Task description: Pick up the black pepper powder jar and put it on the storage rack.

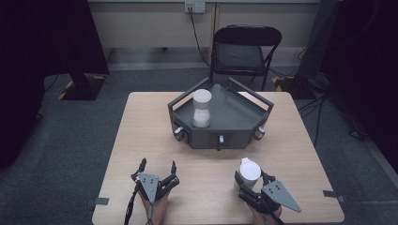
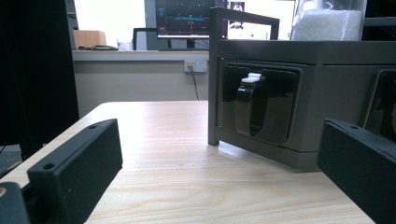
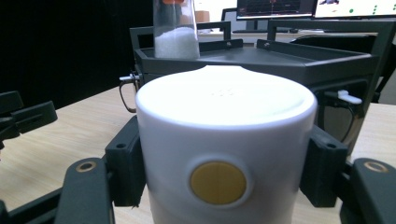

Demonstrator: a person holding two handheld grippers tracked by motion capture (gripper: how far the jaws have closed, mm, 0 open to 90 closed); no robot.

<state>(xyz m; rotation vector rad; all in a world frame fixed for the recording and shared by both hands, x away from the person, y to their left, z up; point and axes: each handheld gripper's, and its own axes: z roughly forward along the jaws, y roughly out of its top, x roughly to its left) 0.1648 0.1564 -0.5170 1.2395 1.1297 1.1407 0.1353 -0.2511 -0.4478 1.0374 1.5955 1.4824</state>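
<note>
A white lidded canister [image 1: 249, 169] with a round yellow spot on its side [image 3: 218, 183] sits between the jaws of my right gripper [image 1: 251, 181] near the table's front right. The right gripper [image 3: 224, 161] is shut on it, a black pad pressing each side. At the front left my left gripper [image 1: 157, 165] rests low over the table, open with nothing between its jaws. Seen from the left gripper [image 2: 219, 136], the grey tray [image 2: 299, 51] lies just ahead, a black latch [image 2: 253, 106] on its wall.
The grey angular tray [image 1: 234, 136] with rail handles stands at the table's middle back. Inside it a clear jar of white grains [image 1: 202, 108] stands upright at the left [image 3: 176, 32]. A black folding chair [image 1: 244, 51] is behind the table.
</note>
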